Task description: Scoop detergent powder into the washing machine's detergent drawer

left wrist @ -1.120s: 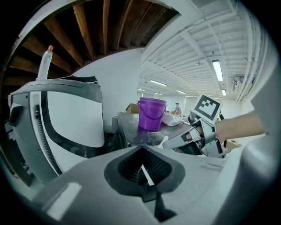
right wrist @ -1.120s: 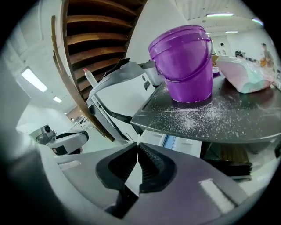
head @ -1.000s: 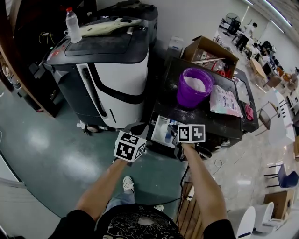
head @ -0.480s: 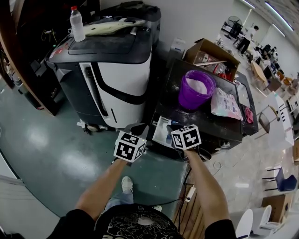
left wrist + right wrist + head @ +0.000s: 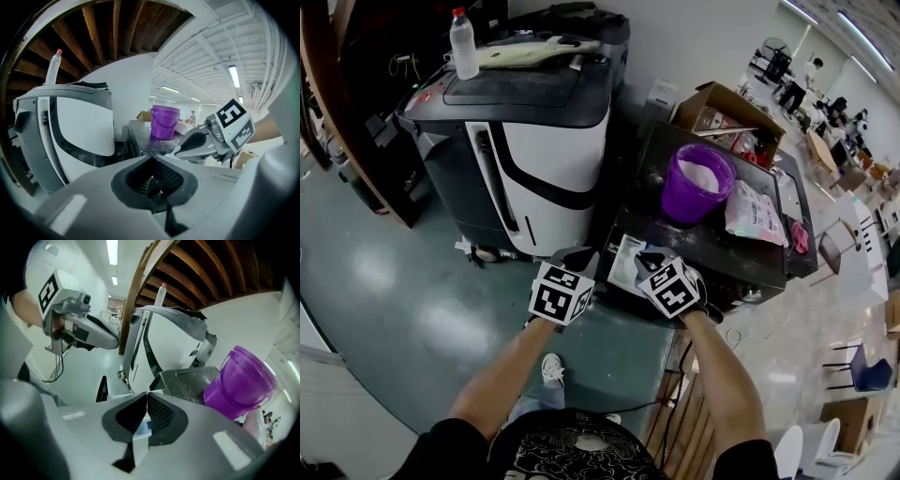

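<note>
A green floor [image 5: 394,281] holds the washing machine [image 5: 544,131], with a plastic bottle [image 5: 465,45] upright on its lid. Just right of it, on a dark table [image 5: 712,239], a purple bucket [image 5: 684,202] contains white detergent powder [image 5: 705,173], and a bag [image 5: 755,211] lies beside it. The left gripper [image 5: 152,157] and right gripper [image 5: 146,394] hover near the table's front edge, each with its jaws pressed together on nothing.

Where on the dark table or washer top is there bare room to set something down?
Bare: the table's strip left of the purple bucket, down to the leaflet at its near edge; the washer lid in front of the bottle. Crowded: right of the bucket, by the detergent bag, and the cardboard box behind.
</note>
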Tool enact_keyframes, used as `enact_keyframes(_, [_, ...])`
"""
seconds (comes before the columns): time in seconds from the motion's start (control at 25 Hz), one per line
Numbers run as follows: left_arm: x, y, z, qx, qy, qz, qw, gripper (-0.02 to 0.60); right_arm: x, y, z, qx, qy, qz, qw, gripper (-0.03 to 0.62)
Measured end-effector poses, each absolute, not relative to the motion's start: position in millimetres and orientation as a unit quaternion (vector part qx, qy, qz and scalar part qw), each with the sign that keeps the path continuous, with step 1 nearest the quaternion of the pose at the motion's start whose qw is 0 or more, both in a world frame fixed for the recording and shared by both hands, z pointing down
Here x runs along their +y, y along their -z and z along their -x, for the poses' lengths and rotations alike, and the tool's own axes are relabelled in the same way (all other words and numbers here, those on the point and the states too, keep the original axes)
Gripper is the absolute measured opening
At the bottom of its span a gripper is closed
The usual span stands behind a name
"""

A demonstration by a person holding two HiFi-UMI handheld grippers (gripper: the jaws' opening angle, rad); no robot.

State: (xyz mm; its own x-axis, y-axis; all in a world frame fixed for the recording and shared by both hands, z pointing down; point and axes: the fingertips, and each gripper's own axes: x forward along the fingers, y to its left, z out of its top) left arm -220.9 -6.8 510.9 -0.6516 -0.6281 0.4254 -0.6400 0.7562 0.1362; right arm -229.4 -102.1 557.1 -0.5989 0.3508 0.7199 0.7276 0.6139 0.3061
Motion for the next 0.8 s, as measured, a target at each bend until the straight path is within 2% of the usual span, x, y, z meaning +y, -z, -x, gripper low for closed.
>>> enact_keyframes(0.56, [-6,-511,218,-0.909,-0.014,-0.349,0.229,0.0,-87,-556,213,-0.768,0.496,0.343,0.216,0.034])
enact_keyframes(0.8, [-7,-510,218,-0.909,-0.013,-0.349,0.228,0.0,-89,-560,211,-0.748,0.535,0.339,0.201,0.034])
